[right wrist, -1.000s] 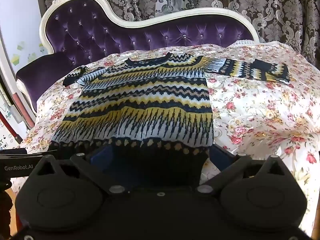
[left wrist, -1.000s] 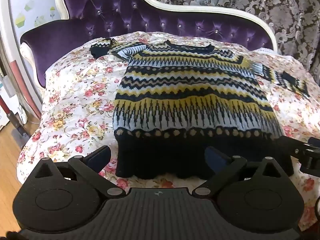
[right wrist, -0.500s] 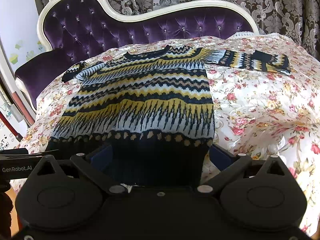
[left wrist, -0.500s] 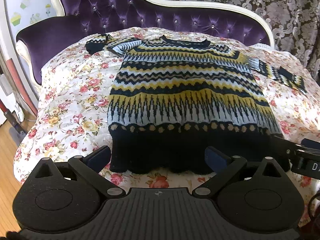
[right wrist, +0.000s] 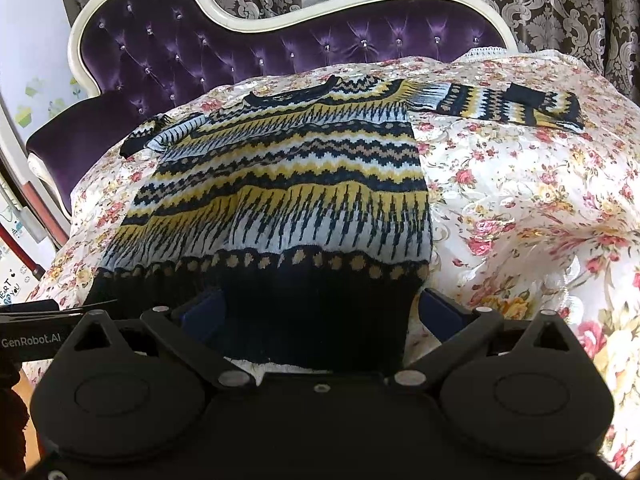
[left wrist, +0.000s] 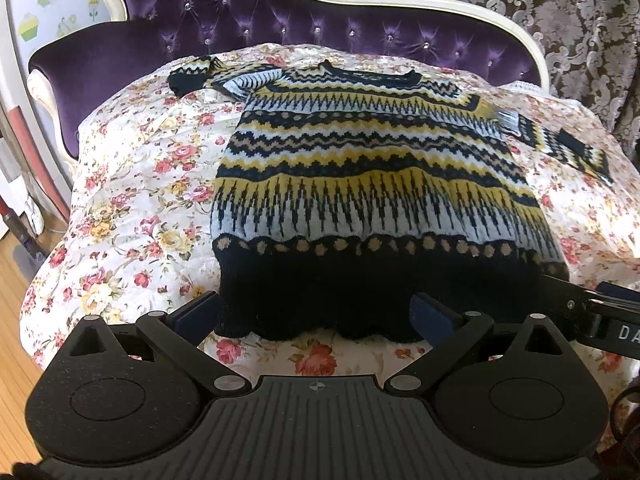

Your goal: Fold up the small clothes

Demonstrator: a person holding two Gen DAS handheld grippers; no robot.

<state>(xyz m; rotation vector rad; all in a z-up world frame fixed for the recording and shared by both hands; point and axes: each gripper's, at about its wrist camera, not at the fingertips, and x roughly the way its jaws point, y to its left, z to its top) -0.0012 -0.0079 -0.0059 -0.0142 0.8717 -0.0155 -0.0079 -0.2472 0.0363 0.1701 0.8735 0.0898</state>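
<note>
two open tools (left wrist: 316,314) (right wrist: 320,312) at sweater hem (left wrist: 360,296)

A home, a living room or bedroom by the look: a purple tufted sofa (right wrist: 240,52) draped in a flowered quilt (right wrist: 520,200), heavy patterned curtains (right wrist: 560,8) behind, a wooden floor (left wrist: 16,280).

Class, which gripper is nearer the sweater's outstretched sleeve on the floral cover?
Right. The right gripper sits at the hem corner on the side of the patterned knit sweater's outstretched sleeve; the left gripper is at the opposite hem corner.
</note>
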